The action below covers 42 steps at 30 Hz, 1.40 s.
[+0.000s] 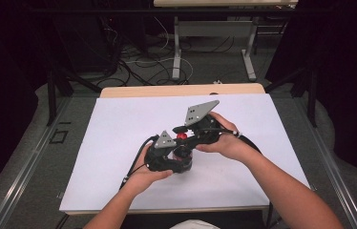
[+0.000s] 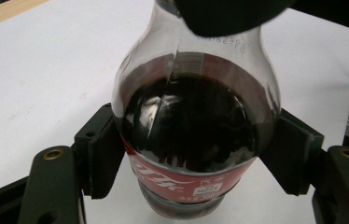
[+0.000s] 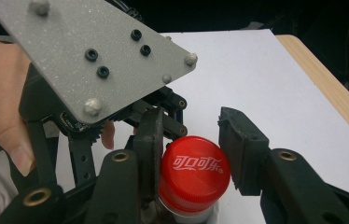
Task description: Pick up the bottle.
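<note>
- Left gripper (image 1: 179, 160) clamps the bottle (image 2: 196, 116) body, near-centre of the white sheet (image 1: 110, 133); dark cola, red label with white Coca-Cola Chinese script, small print unreadable.
- Right gripper (image 3: 189, 154) jaws narrow around the red cap (image 3: 194, 173), one touching, one just off; cap has the same script.

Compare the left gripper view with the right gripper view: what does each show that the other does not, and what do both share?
Left gripper view: the bottle's dark cola and red label, jaws pressed on its sides.
Right gripper view: the red cap between that gripper's jaws, a grey plate, a hand.
Both: the bottle and the white sheet.
</note>
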### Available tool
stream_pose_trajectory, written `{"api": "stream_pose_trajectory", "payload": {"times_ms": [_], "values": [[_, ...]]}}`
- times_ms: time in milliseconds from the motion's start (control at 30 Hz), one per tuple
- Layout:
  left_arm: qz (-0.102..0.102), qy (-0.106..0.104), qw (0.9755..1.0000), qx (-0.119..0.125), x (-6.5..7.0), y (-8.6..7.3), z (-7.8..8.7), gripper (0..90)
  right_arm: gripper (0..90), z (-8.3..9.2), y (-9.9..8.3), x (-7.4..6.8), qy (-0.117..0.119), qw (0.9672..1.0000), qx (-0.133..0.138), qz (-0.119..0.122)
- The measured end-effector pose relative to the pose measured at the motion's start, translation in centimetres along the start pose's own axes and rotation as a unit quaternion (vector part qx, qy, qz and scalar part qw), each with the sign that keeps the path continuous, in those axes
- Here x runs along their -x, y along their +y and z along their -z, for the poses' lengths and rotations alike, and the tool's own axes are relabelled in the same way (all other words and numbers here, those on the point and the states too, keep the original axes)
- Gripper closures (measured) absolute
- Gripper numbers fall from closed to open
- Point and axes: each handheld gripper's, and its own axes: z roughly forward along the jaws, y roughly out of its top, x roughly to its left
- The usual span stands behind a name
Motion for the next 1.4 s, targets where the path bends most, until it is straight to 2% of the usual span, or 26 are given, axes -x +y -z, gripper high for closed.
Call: {"api": "stream_pose_trajectory", "payload": {"times_ms": [33, 67, 133, 300, 333, 367, 400, 433, 467, 500, 533, 633, 767, 833, 900, 933, 967, 1000, 1033, 1133, 1267, 1367, 1400], "values": [[-0.003, -0.003, 1.0000, -0.008, -0.1, 0.1, 0.2, 29.7, 55.7, 0.1, 0.0, 0.0, -0.001, 1.0000, 0.003, 0.000], [0.000, 0.006, 1.0000, 0.000, -0.1, 0.0, 0.1, 29.7, 52.4, 0.1, 0.1, 0.0, -0.003, 1.0000, 0.004, 0.001], [0.001, 0.007, 1.0000, 0.000, -0.2, 0.0, 0.1, 29.7, 47.7, 0.2, 0.1, -0.2, -0.013, 0.9998, 0.010, -0.010], [0.009, 0.012, 0.9999, 0.000, -0.5, 0.0, 0.3, 29.7, 44.1, 0.3, 0.1, -1.4, -0.056, 0.9982, -0.002, -0.021], [0.012, 0.007, 0.9999, -0.007, -0.6, 0.0, 0.4, 29.7, 44.0, 0.3, 0.0, -1.6, -0.070, 0.9973, -0.002, -0.023], [0.013, 0.014, 0.9998, 0.000, -0.6, 0.0, 0.4, 29.7, 44.0, 0.3, 0.0, -1.9, -0.083, 0.9962, -0.002, -0.027], [0.019, 0.015, 0.9997, 0.002, -0.6, 0.0, 0.4, 29.7, 44.0, 0.3, -0.1, -2.0, -0.089, 0.9957, -0.001, -0.024], [0.017, 0.017, 0.9997, 0.000, -0.7, 0.0, 0.5, 29.7, 44.4, 0.3, -0.2, -2.1, -0.094, 0.9950, 0.004, -0.032], [0.019, 0.010, 0.9997, -0.007, -0.8, 0.0, 0.6, 29.7, 45.1, 0.4, -0.3, -2.1, -0.091, 0.9952, 0.007, -0.036], [0.021, 0.020, 0.9996, 0.004, -0.8, 0.0, 0.5, 29.7, 46.0, 0.3, -0.4, -2.3, -0.091, 0.9950, 0.010, -0.042], [0.021, 0.020, 0.9996, 0.003, -0.8, 0.0, 0.5, 29.7, 46.3, 0.3, -0.4, -2.4, -0.090, 0.9949, 0.010, -0.045], [0.024, 0.015, 0.9996, -0.002, -0.7, 0.0, 0.5, 29.7, 47.4, 0.1, -0.5, -2.5, -0.093, 0.9946, 0.013, -0.044], [0.013, 0.016, 0.9998, -0.002, -0.6, 0.0, 0.4, 29.7, 49.6, -0.3, -0.5, -2.4, -0.095, 0.9945, 0.021, -0.039], [0.016, 0.015, 0.9998, 0.000, -0.3, 0.0, 0.3, 29.7, 50.5, -0.5, -0.4, -2.2, -0.088, 0.9949, 0.022, -0.044], [0.006, 0.013, 0.9999, -0.005, -0.3, 0.0, 0.2, 29.7, 53.0, -0.6, -0.4, -2.0, -0.083, 0.9952, 0.020, -0.047], [0.012, 0.013, 0.9998, -0.002, -0.2, 0.0, 0.1, 29.7, 53.9, -0.7, -0.3, -2.0, -0.082, 0.9949, 0.020, -0.055], [0.007, 0.013, 0.9999, -0.008, -0.2, 0.0, 0.2, 29.7, 56.0, -0.7, -0.3, -1.9, -0.077, 0.9955, 0.017, -0.052], [0.010, 0.011, 0.9999, -0.005, -0.1, 0.0, 0.1, 29.7, 59.4, -0.8, -0.3, -1.7, -0.080, 0.9954, 0.023, -0.048], [0.010, 0.011, 0.9999, -0.005, -0.1, 0.0, 0.1, 29.7, 60.0, -0.8, -0.3, -1.6, -0.076, 0.9959, 0.017, -0.046], [0.010, 0.010, 0.9999, -0.008, -0.1, -0.1, 0.2, 29.8, 60.4, -0.7, -0.3, -1.1, -0.056, 0.9972, 0.011, -0.048], [0.002, 0.011, 0.9999, -0.005, -0.2, 0.0, 0.1, 29.8, 60.5, -0.5, 0.1, -0.4, -0.024, 0.9995, -0.005, -0.019], [0.002, 0.009, 1.0000, -0.001, -0.1, 0.0, 0.1, 29.8, 60.6, -0.4, 0.2, 0.2, 0.007, 0.9999, -0.010, -0.012], [0.000, 0.003, 1.0000, -0.008, -0.2, 0.1, 0.3, 29.8, 60.7, -0.4, 0.3, 0.4, 0.014, 0.9998, -0.009, -0.010]]}}
